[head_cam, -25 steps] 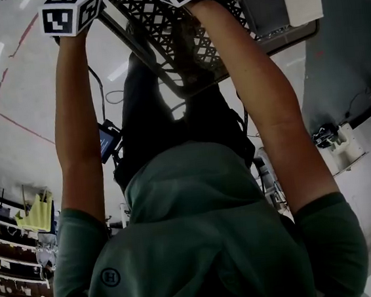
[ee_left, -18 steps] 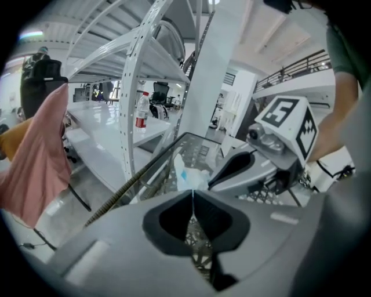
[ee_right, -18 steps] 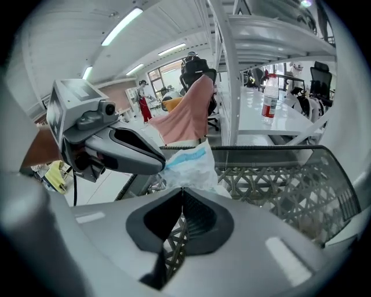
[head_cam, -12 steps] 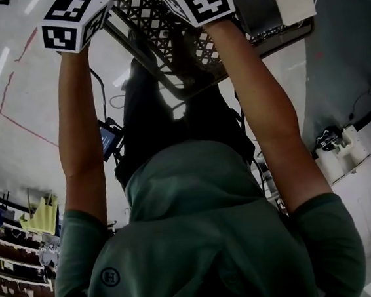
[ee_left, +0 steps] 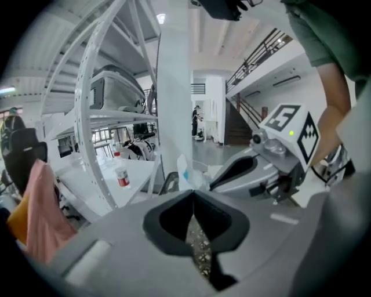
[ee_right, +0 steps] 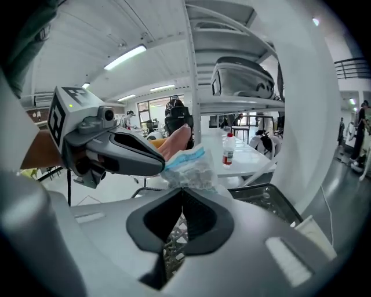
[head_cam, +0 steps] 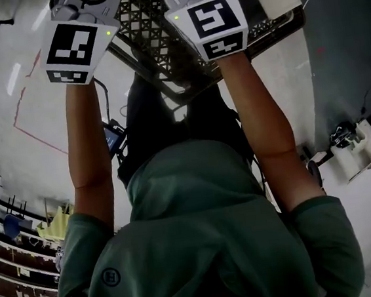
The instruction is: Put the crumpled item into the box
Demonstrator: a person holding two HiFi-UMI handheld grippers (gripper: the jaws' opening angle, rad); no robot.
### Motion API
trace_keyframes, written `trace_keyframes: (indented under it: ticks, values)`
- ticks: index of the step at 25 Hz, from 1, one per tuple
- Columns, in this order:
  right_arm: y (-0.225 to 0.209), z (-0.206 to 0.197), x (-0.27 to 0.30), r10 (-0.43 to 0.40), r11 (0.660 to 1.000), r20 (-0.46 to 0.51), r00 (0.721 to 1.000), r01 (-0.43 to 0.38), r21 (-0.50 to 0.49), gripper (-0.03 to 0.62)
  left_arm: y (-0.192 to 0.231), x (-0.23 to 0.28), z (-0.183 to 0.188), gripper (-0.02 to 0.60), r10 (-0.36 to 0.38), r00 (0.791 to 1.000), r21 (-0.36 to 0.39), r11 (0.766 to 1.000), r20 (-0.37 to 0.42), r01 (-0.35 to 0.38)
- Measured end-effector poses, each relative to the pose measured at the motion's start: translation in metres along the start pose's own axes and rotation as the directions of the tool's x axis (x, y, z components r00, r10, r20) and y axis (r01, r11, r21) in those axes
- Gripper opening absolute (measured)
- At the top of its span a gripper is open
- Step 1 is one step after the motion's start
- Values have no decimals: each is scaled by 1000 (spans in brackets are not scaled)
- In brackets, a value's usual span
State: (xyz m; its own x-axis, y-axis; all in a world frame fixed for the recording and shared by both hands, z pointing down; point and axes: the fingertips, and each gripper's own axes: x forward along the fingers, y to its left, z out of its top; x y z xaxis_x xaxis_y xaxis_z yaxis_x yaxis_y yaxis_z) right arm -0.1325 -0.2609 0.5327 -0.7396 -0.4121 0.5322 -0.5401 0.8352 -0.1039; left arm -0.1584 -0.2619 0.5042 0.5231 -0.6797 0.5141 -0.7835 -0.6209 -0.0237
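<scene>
— Where's the crumpled item [ee_right: 188, 167]?

— Up in the air, pinched from two sides. The right hand-held gripper [ee_right: 182, 190] has its jaws together on the lower edge. The left hand-held gripper [ee_right: 161, 166] looks closed on the side nearest it. The black lattice box [ee_right: 272, 200] lies just below them.

— What might go wrong?

— It looks like thin film. If the two pull apart, it could tear. If one lets go late, the item may swing aside, or cling to a pad and drift past the box's rim.
</scene>
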Motion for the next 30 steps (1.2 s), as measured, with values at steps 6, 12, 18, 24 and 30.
trace_keyframes:
  ticks: [6,12,18,24,30]
  values:
    - [-9,19,-47,-71,997,66,995,71,10,8,-29,-8,45,3,-28,999,83,996,25,26]
    - [-31,13,-71,-124,992,83,989,121,43,8,-48,12,62,3,-81,997,122,989,18,78]
    - [-47,1,-99,-180,982,89,980,174,73,8,-75,27,75,3,-141,990,157,978,12,137]
    - [-53,-13,-121,-218,972,79,973,209,106,8,-99,37,80,3,-202,979,158,968,13,197]
    - [-55,-27,-129,-241,964,61,969,232,133,8,-113,44,76,3,-244,970,177,954,-21,244]
